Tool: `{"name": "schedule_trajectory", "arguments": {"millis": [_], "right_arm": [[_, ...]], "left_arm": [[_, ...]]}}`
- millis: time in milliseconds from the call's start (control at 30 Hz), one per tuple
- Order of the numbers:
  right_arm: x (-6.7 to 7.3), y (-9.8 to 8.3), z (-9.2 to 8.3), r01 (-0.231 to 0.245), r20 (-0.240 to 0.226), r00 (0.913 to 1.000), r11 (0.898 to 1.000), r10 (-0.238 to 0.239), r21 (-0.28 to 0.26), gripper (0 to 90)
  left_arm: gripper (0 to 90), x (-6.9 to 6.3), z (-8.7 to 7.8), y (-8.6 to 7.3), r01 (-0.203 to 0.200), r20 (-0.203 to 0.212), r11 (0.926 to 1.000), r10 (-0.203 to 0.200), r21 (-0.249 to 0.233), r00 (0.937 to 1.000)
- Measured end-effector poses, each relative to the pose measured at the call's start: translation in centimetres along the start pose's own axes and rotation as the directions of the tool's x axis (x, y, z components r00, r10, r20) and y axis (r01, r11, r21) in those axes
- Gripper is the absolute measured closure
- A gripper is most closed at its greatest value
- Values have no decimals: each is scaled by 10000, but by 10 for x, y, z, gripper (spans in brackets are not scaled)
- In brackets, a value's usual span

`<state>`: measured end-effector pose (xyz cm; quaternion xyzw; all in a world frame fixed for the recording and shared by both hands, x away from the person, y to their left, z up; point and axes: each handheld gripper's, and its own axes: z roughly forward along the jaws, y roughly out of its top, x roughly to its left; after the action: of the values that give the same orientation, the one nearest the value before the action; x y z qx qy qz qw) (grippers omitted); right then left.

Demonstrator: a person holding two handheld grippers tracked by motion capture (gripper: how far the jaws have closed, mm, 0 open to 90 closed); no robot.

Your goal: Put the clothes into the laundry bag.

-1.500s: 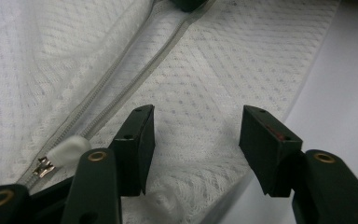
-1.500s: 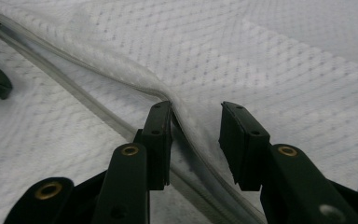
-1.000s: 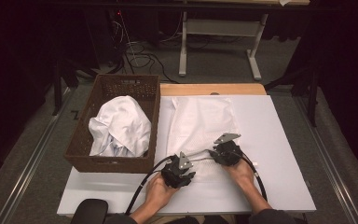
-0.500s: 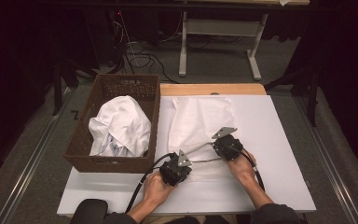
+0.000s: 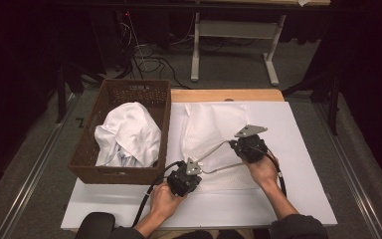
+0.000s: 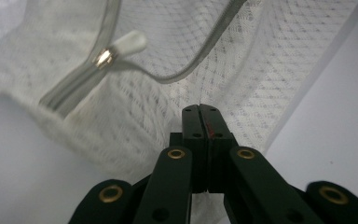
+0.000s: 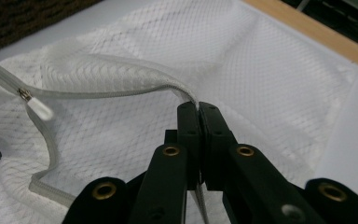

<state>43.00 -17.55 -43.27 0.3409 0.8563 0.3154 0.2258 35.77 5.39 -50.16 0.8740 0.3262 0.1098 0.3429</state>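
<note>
Both grippers, left gripper (image 5: 195,168) and right gripper (image 5: 245,141), now clench the mesh bag (image 5: 214,127), its rim lifted higher than before; the zipper pull (image 6: 126,44) shows close up.

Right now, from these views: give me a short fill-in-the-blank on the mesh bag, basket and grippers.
1. The white cloth lies inside the brown ____.
2. The right gripper is shut on the mesh bag along its ____ edge.
3. The left gripper has its jaws ____ on the mesh.
4. The bag's zipper is ____.

Missing words: basket; zipper; shut; open
</note>
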Motion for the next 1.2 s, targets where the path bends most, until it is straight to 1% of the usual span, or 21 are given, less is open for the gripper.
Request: {"name": "schedule_trajectory", "arguments": {"millis": [67, 100, 133, 200, 233, 267, 300, 333, 400, 467, 500, 533, 600, 700, 733, 767, 800, 833, 1000, 1133, 1200], "right_arm": [[-4, 3, -6, -155, 120, 9998, 9998, 156, -122, 893], [-9, 4, -8, -302, 36, 9995, 9993, 303, -227, 893], [-9, 4, -8, -302, 36, 9995, 9993, 303, -227, 893], [-10, 4, -6, -409, -102, 9991, 9991, 408, -73, 893], [-5, 3, -3, -253, -109, 9996, 9996, 254, 129, 893], [-5, 3, -3, -253, -109, 9996, 9996, 254, 129, 893], [-4, 4, -2, -115, -168, 9998, 9998, 118, 156, 893], [-1, 4, -1, -140, -211, 9997, 9997, 144, 183, 893], [2, 7, 0, 103, -200, 9998, 9996, -97, 275, 893], [2, 9, 0, 218, -216, 9995, 9994, -212, 275, 893], [3, 10, 0, 132, -223, 9997, 9994, -125, 312, 893], [3, 10, 0, 132, -223, 9997, 9994, -125, 312, 893], [2, 9, 1, 67, -292, 9996, 9993, -57, 361, 893], [-2, 9, 1, -146, -454, 9988, 9994, 161, 325, 894], [-2, 9, 1, -146, -454, 9988, 9994, 161, 325, 894], [-4, 9, 1, -232, -513, 9984, 9993, 248, 309, 894], [-4, 9, 1, -232, -513, 9984, 9993, 248, 309, 894], [-5, 9, -1, -321, -555, 9979, 9991, 336, 282, 893], [-9, 10, -4, -373, -615, 9974, 9992, 379, 111, 893], [-15, 15, -10, -652, -694, 9955, 9977, 639, -166, 895], [-18, 20, -15, -674, -669, 9956, 9971, 649, -363, 896]], "left_arm": [[893, 3, 0, 0, 127, -58, 9999, -127, 53, 9999], [893, 4, 0, -1, 174, -95, 9998, -174, 44, 9998], [893, 4, 0, -1, 174, -95, 9998, -174, 44, 9998], [891, 3, -2, 0, 208, -77, 9998, -208, -48, 9998], [845, 1, -5, 2, 215, 0, 9992, -215, -343, 9998], [827, 1, -5, 2, 215, 0, 9992, -215, -343, 9998], [827, -1, -8, 5, 164, 33, 9981, -163, -590, 9999], [808, -2, -11, 10, 69, 24, 9968, -67, -797, 10000], [762, -3, -13, 23, 201, 277, 9916, -167, -1275, 9995], [744, -5, -10, 33, 391, 624, 9877, -299, -1513, 9976], [731, -9, -3, 42, 317, 755, 9881, -205, -1506, 9969], [729, -9, -3, 42, 317, 755, 9881, -205, -1506, 9969], [729, -13, 7, 50, 230, 766, 9896, -122, -1420, 9970], [720, -13, 17, 53, 368, 800, 9914, -269, -1253, 9964], [720, -13, 22, 54, 392, 782, 9927, -304, -1139, 9965], [711, -11, 30, 54, 441, 646, 9954, -387, -845, 9972], [708, -11, 30, 54, 441, 646, 9954, -387, -845, 9972], [706, -9, 36, 53, 466, 517, 9972, -436, -577, 9977], [705, -8, 42, 52, 365, 273, 9992, -360, -181, 9990], [718, -8, 48, 51, 397, 94, 9990, -399, 225, 9992], [726, -7, 48, 51, 371, 60, 9990, -373, 241, 9993]]}}
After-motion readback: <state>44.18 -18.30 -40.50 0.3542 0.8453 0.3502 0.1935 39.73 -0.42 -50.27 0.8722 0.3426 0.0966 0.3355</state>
